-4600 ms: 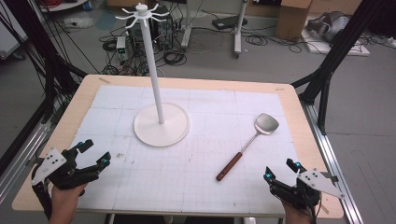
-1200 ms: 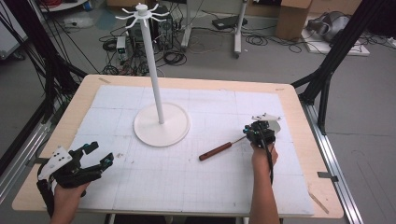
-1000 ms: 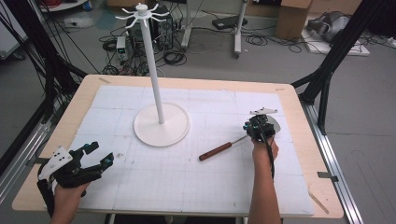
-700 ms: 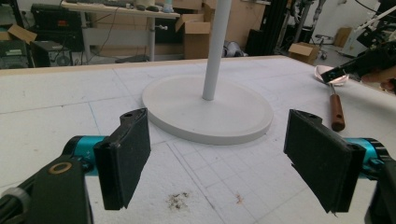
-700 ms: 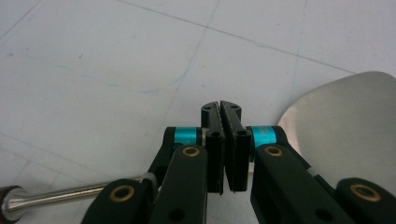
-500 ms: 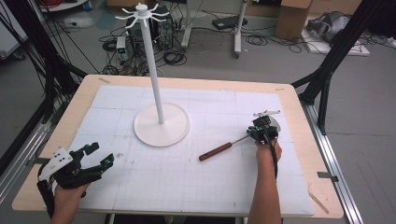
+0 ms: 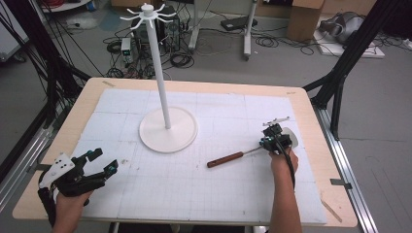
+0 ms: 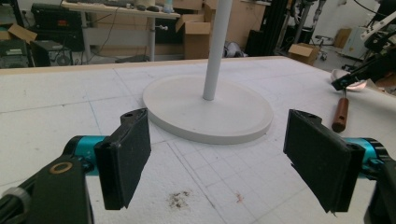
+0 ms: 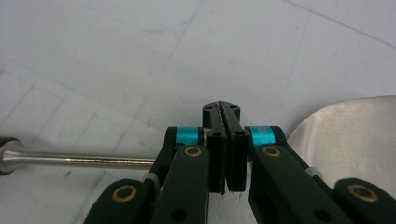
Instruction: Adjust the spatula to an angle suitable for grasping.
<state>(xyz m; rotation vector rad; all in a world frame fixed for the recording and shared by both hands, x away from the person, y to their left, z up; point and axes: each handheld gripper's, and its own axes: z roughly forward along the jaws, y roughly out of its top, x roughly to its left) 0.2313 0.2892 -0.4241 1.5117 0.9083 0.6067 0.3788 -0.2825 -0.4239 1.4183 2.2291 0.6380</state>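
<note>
White foam board covers the wooden desk (image 7: 311,104), and on it stands a white stand (image 7: 167,128) with a round base, a tall pole and hooked arms at its top. To the right of the base lies a spatula (image 7: 245,154): its brown wooden handle points toward the middle of the desk, a thin metal shaft runs right from it, and the steel blade rests near the desk's right edge.

The right gripper (image 7: 276,141) sits over the spatula where shaft meets blade. In the right gripper view its fingers (image 9: 215,154) are pressed together, with the shaft (image 9: 79,161) running off to the left and the blade (image 9: 350,140) showing at right; they seem to pinch the neck of the spatula, though the contact itself is hidden beneath them.

The left gripper (image 7: 99,162) is held at the desk's near left corner, well apart from the stand. Its fingers (image 8: 126,156) are spread wide with nothing between them, facing the stand's base (image 8: 208,109).
</note>
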